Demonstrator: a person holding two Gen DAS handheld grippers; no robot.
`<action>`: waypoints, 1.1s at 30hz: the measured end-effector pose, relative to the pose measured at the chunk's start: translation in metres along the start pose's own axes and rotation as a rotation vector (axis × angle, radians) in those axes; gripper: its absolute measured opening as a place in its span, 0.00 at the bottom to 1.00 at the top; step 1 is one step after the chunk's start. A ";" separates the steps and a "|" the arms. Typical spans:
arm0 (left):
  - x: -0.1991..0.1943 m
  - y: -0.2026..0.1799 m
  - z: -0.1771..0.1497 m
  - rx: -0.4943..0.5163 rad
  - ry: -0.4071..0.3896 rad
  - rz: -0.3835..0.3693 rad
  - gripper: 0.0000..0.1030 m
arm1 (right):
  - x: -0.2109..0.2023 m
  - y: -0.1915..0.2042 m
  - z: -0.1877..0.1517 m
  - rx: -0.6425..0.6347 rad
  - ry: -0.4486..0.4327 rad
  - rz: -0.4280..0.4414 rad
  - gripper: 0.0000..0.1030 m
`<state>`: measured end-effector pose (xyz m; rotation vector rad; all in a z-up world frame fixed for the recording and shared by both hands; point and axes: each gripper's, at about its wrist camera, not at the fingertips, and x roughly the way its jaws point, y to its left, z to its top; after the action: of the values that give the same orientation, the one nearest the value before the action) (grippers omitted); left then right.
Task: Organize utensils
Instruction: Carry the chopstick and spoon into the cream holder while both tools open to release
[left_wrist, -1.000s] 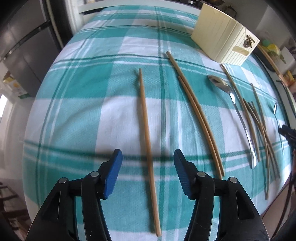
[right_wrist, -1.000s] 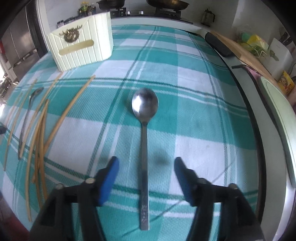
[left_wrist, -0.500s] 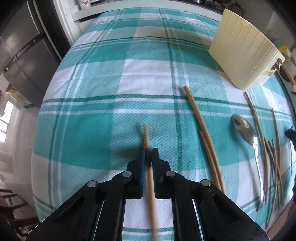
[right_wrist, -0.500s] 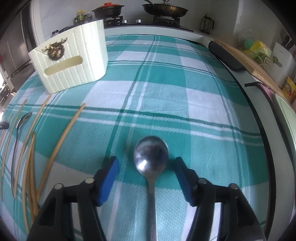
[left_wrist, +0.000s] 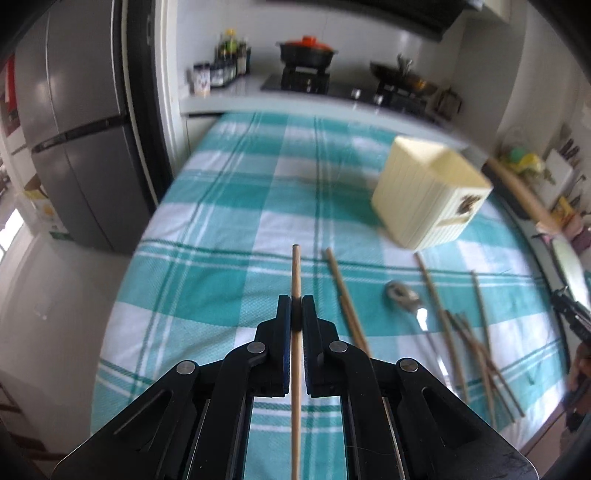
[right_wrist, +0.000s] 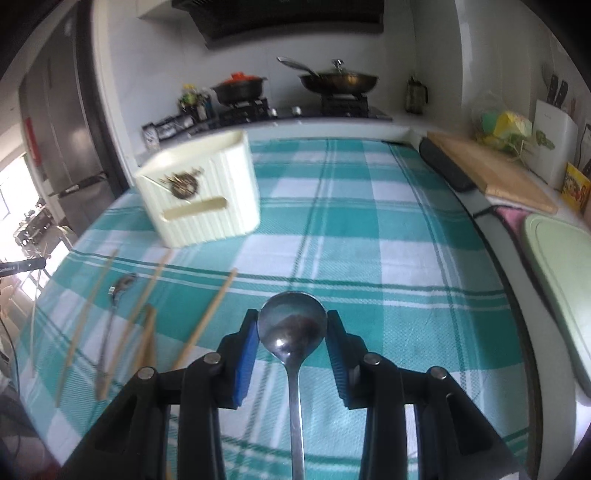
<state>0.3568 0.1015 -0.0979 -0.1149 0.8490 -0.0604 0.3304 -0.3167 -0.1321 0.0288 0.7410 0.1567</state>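
Observation:
My left gripper (left_wrist: 295, 314) is shut on a wooden chopstick (left_wrist: 296, 269), held lifted above the checked tablecloth, its tip pointing forward. A cream utensil holder (left_wrist: 428, 199) stands to the right ahead; it also shows in the right wrist view (right_wrist: 203, 192). More chopsticks (left_wrist: 347, 299) and a metal spoon (left_wrist: 404, 295) lie on the cloth to the right. My right gripper (right_wrist: 292, 328) is closed on the bowl of a metal spoon (right_wrist: 291, 325), whose handle runs back between the fingers. Chopsticks (right_wrist: 210, 314) and another spoon (right_wrist: 118, 288) lie to its left.
A teal and white checked cloth (right_wrist: 369, 229) covers the table. A fridge (left_wrist: 81, 129) stands at the left. A stove with pans (right_wrist: 332, 85) is behind the table. A wooden cutting board (right_wrist: 487, 166) and green tray (right_wrist: 561, 280) lie at the right.
My left gripper has lifted the chopstick off the cloth and tilted up. My right gripper has closed on the spoon's bowl and raised it.

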 end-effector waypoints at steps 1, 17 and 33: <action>-0.010 -0.001 0.001 0.000 -0.020 -0.009 0.04 | -0.008 0.003 0.001 0.000 -0.015 0.006 0.35; -0.066 -0.033 0.040 0.028 -0.137 -0.119 0.04 | -0.058 0.041 0.059 -0.057 -0.170 0.031 0.35; -0.055 -0.133 0.193 -0.027 -0.494 -0.147 0.04 | -0.021 0.114 0.231 -0.166 -0.422 0.069 0.35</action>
<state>0.4646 -0.0106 0.0863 -0.2076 0.3476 -0.1514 0.4562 -0.2005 0.0620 -0.0697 0.3040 0.2681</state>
